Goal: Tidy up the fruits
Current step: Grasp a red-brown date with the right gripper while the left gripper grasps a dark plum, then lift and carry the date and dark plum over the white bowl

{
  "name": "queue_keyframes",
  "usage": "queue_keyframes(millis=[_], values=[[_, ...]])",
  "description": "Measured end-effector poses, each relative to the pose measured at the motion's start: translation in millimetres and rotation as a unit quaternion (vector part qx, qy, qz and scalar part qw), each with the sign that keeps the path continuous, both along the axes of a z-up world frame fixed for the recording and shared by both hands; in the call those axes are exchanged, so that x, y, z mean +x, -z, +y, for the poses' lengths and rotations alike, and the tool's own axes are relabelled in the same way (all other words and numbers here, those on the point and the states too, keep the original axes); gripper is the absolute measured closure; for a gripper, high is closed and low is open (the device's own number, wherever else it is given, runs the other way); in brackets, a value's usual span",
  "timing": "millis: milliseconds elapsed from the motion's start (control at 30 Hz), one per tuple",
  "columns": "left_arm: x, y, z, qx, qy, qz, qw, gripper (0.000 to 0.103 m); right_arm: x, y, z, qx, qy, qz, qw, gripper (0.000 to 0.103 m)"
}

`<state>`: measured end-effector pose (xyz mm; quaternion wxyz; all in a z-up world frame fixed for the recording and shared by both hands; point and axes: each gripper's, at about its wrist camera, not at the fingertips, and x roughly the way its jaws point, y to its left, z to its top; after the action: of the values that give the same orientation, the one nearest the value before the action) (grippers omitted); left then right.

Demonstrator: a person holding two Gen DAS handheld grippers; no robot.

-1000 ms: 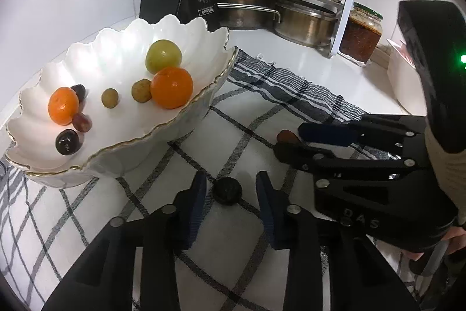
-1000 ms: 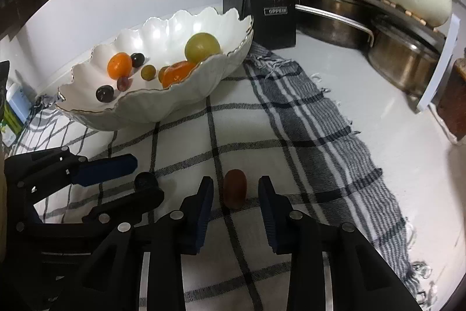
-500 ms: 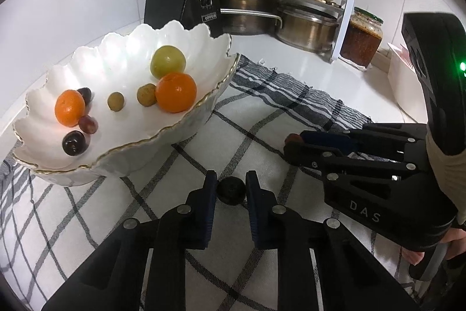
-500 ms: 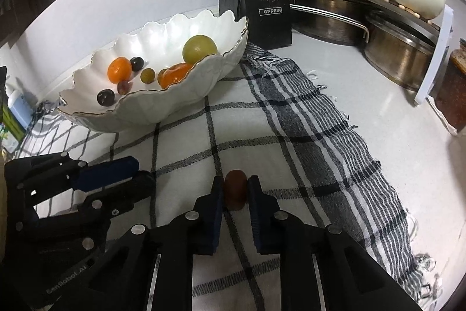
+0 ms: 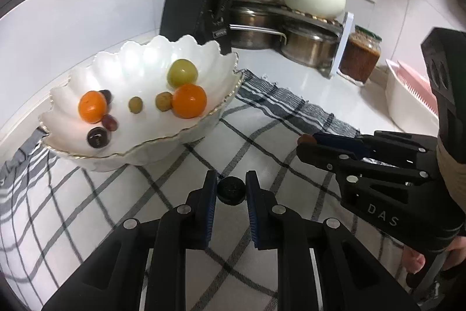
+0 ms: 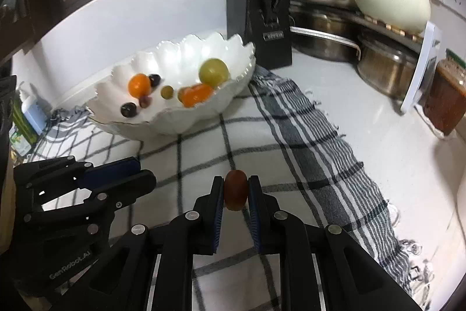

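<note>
Most of the sorting looked done — the scalloped white bowl (image 5: 139,107) sat at ten o'clock on the checked cloth (image 5: 276,153) and already held two oranges (image 5: 189,100), a green plum (image 5: 182,73), two small yellow-green fruits and three dark ones. Nothing loose showed on the cloth; what was left, by my reading, was only the pair of pieces in the grippers.

The right gripper (image 6: 236,191) was clamped on a reddish-brown oval fruit (image 6: 236,190), blue pads pressed to both its sides, the fruit appearing just clear of the cloth. The left gripper (image 5: 231,190) was closed on a small black round fruit (image 5: 231,190), pinched at the fingertips, seemingly also off the cloth.

Both tools angled down and forward side by side — the bowl stood at eleven o'clock from the right one, near but not yet under either. A carry over the rim and a release looked like the remaining work.
</note>
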<state>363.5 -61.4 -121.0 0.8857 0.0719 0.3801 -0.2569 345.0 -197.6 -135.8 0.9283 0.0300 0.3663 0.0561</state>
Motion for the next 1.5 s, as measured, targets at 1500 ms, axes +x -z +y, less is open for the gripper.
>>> queue_keyframes(millis=[1500], values=[[28.3,-116.9,63.2,-0.014,-0.108,-0.143,0.9837,0.082,44.8,-106.3,62.5,0.013,-0.077,-0.134,0.988,0.085]])
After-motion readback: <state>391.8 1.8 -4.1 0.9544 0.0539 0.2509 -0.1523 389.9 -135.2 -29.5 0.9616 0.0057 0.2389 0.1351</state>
